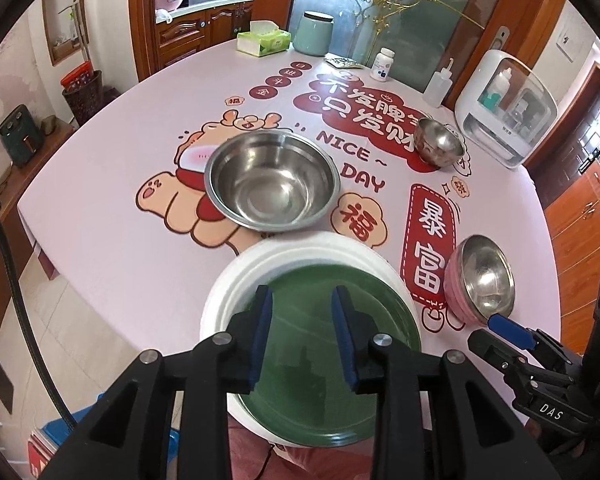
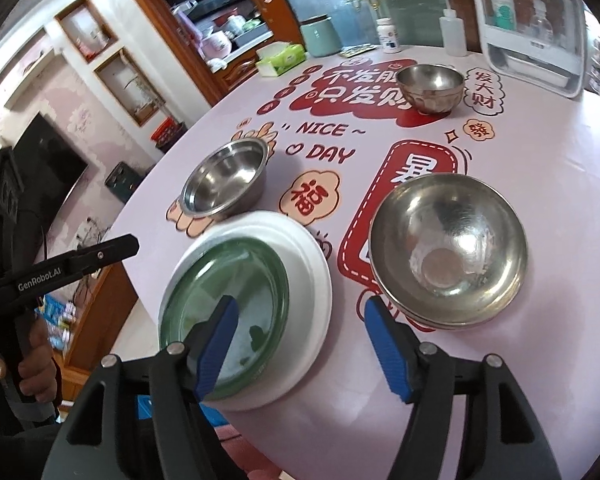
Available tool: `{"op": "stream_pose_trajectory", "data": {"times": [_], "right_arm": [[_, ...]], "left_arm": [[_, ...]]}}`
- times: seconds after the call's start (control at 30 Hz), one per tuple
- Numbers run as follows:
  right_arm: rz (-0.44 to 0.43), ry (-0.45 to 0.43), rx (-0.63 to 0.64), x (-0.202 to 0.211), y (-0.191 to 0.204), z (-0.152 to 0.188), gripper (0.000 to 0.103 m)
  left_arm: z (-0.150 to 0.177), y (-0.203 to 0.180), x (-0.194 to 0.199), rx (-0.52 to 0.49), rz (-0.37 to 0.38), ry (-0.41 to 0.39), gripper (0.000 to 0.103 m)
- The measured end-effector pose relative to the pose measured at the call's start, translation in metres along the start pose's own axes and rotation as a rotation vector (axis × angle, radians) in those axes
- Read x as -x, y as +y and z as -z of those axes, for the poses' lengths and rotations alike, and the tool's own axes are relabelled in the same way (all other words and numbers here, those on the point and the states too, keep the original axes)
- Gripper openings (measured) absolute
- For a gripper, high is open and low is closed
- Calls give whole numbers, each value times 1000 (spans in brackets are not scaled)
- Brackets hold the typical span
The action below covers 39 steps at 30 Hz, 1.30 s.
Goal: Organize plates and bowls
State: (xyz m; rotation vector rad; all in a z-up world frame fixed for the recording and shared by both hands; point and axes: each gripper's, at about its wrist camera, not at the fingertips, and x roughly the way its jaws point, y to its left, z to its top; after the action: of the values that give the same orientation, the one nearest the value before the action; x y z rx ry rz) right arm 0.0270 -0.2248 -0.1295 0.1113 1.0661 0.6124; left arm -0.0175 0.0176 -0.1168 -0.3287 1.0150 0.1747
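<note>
Green plate (image 1: 328, 360) atop white plate (image 1: 236, 280), both claws apart.

The worktop (image 1: 100, 248) carries a smooth, matt pink covering with printed red and peach graphics. The large bowl (image 1: 272, 182) is polished metal with a glossy, mirror-like inside. The small bowl (image 1: 438, 142) is the same bright metal. The near bowl (image 2: 448, 248) is metal, duller inside, with a scuffed, cloudy base. The green plate (image 2: 224, 312) looks like glossy glass or glazed ware; which one cannot be told. It lies on a white plate (image 2: 304, 280) with a smooth, satin finish. Each claw, left (image 1: 302, 336) and right (image 2: 304, 348), is matt black plastic with blue ribbed pads (image 2: 386, 348) and bright metal pins.
</note>
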Motion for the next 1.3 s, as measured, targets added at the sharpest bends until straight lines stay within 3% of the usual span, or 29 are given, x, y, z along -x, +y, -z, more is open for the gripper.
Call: {"op": "stream_pose_trajectory", "data": {"times": [0.33, 0.7, 1.07, 1.3], "right_arm": [[28, -78, -157, -13, 27, -4, 66], [53, -120, -243, -37, 69, -8, 66], [123, -191, -368, -64, 105, -7, 66], [182, -214, -432, -73, 126, -13, 66]], "left_arm": [[-28, 36, -1, -78, 41, 26, 33], [-59, 86, -7, -106, 98, 46, 37], [-92, 118, -33, -249, 190, 84, 42], [-115, 126, -46, -326, 251, 112, 53]]}}
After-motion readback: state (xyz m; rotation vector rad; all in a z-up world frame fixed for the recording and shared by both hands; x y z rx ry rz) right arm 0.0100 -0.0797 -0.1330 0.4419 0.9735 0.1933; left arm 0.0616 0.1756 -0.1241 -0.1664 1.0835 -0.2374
